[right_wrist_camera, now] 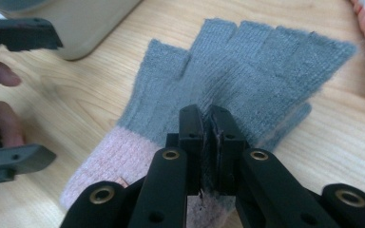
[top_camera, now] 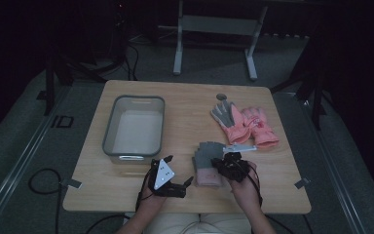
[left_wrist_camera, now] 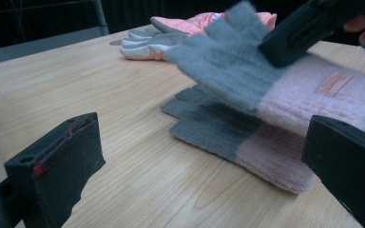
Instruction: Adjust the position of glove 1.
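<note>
While the right claw [right_wrist_camera: 207, 124] pinches the grey-and-pink knit glove [right_wrist_camera: 247, 80] at its palm, its two jaws are pressed tight on the cloth, and that glove hangs lifted just above a second knit glove [left_wrist_camera: 228, 137] lying flat on the wooden table [top_camera: 185, 112]. Directly under the raised glove, the flat one has its grey fingers pointing away from the person and its pink cuff toward them. To the left of the right claw, close by, the left claw [top_camera: 179, 176] rests low over the table with its jaws spread wide and nothing between them; a hand [top_camera: 151, 197] holds it from behind. Beyond the left claw stands a grey plastic bin [top_camera: 108, 136], near enough that the left claw sits just off its near corner. Beyond the right claw, and to its right, a pair of pink-and-grey work gloves [top_camera: 246, 124] lies overlapped, apart from the knit pair. Farther still, near the table's far edge, sits a small dark round object [top_camera: 221, 96], too small to identify.
</note>
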Demonstrator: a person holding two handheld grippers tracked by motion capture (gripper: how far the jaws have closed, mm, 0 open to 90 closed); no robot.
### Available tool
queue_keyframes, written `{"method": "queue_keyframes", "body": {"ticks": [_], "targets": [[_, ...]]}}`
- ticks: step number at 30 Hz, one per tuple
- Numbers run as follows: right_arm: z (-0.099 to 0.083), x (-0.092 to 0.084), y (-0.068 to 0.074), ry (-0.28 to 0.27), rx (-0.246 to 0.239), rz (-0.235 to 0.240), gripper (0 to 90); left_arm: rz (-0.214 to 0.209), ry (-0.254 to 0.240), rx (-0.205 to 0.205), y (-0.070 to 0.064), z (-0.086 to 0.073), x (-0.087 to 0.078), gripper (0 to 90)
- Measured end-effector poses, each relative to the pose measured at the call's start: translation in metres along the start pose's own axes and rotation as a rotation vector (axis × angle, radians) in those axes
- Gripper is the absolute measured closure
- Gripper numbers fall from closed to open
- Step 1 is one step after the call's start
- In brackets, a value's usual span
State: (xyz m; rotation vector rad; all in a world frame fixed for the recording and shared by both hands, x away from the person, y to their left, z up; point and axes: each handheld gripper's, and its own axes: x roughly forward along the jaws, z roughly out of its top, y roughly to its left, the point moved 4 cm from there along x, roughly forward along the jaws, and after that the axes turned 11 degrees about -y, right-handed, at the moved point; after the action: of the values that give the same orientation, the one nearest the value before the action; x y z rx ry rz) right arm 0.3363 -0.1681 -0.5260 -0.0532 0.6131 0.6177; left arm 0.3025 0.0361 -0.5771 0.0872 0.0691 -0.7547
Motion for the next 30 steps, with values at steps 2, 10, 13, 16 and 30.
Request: {"method": "queue_keyframes", "body": {"ticks": [2,10,13,16,30], "targets": [[-0.004,0.005,-0.001,0.013,0.016,0.005,84.7,0.0,0.0,0.0,0.0,0.0,0.0,0.0],[-0.013,0.021,-0.005,0.049,0.024,0.006,83.8,-0.002,0.0,-0.002,0.0,0.0,0.0,0.0],[-0.018,0.025,-0.005,0.065,0.019,-0.005,83.1,-0.007,0.002,0.001,0.0,0.0,0.0,0.0],[-0.022,0.029,-0.007,0.078,0.02,-0.011,81.0,-0.006,0.002,0.0,0.0,0.0,0.0,0.0],[-0.022,0.04,-0.012,0.087,-0.041,-0.005,75.3,0.023,0.009,0.019,-0.002,0.0,0.001,0.0]]}}
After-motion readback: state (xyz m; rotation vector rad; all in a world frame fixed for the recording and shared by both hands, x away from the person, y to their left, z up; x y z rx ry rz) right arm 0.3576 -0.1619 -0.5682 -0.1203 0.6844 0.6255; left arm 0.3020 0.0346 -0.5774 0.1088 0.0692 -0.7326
